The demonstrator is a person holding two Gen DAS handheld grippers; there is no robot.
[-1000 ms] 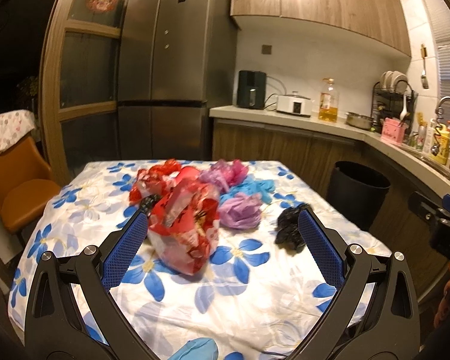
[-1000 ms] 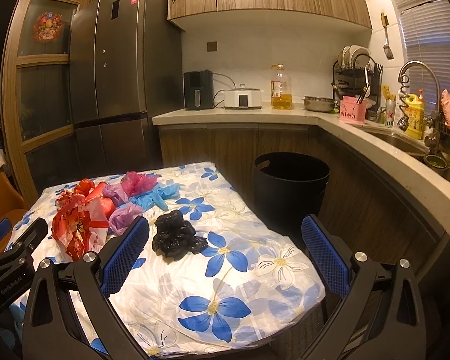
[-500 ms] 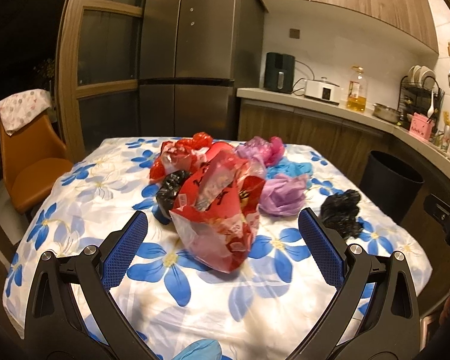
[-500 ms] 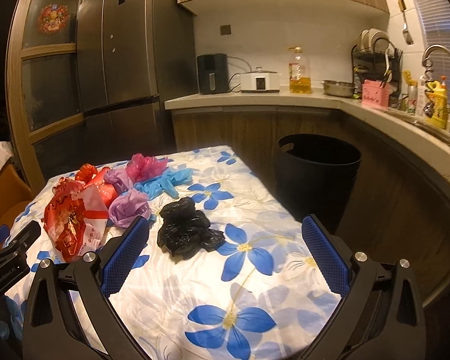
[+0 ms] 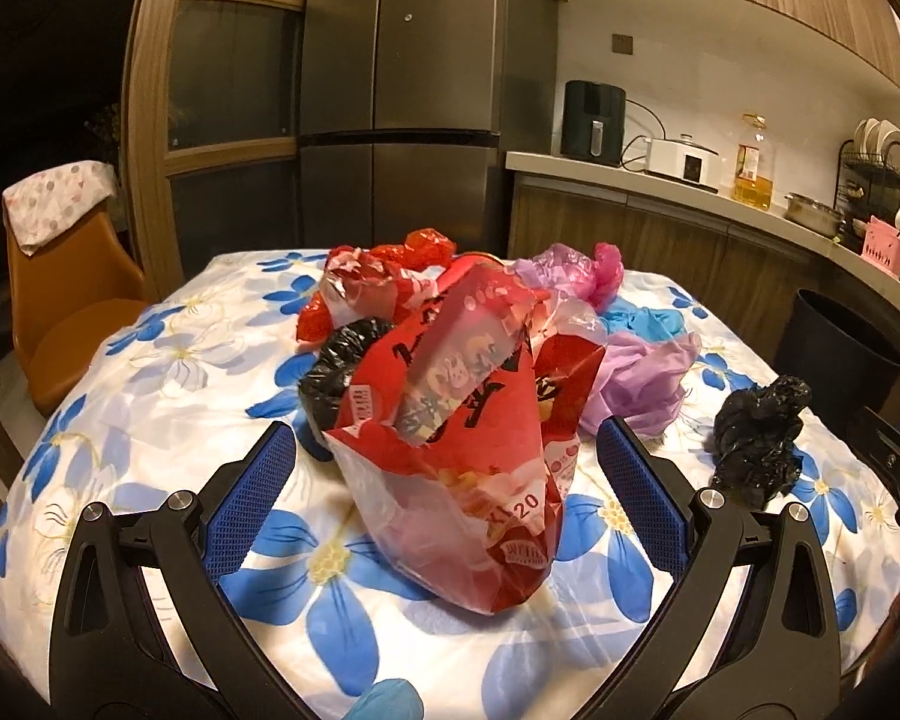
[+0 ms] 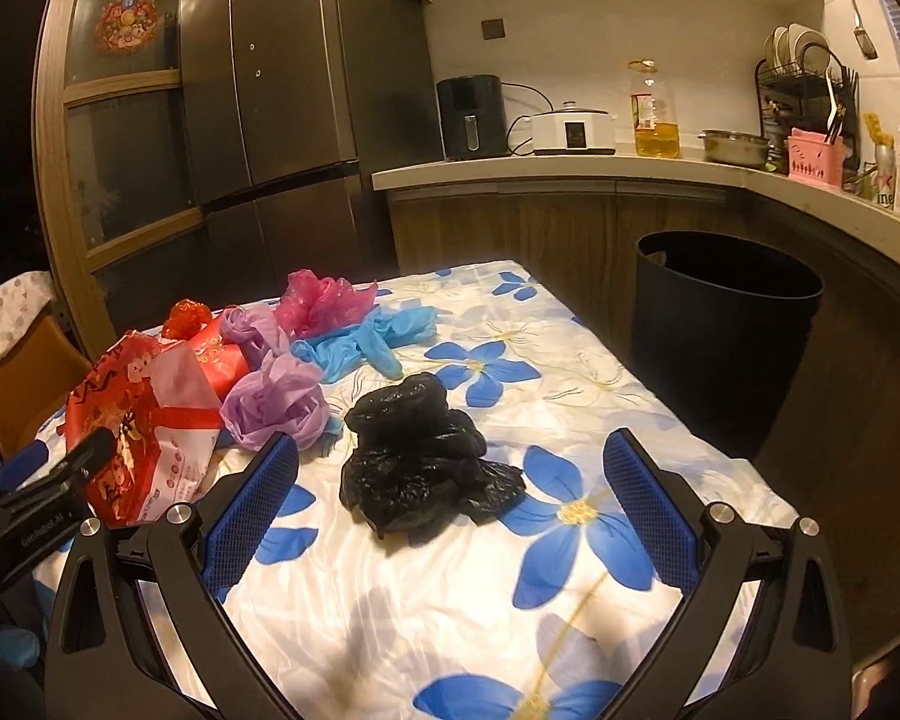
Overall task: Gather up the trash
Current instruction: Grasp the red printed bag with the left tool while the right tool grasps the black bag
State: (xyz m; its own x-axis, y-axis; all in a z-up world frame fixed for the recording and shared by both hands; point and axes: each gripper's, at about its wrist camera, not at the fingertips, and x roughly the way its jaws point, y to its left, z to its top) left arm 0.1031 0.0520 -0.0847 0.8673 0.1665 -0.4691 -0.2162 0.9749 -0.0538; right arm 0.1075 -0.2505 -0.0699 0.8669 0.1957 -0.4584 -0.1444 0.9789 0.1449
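both our grippers are wide open, empty: left gripper (image 5: 444, 486) straddles the red bag (image 5: 468, 450), right gripper (image 6: 450, 498) the black bag (image 6: 420, 456). slippery plastic could squirt from the fingers, missing the bin (image 6: 720, 330).

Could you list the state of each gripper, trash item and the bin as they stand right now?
left gripper: open, fingers either side of the red snack bag
right gripper: open, aimed at the black bag
red snack bag: crumpled, lying on the table
black bag: scrunched, apart from the pile
purple bag: balled up
blue gloves: limp, flat
trash bin: uncovered, on the floor
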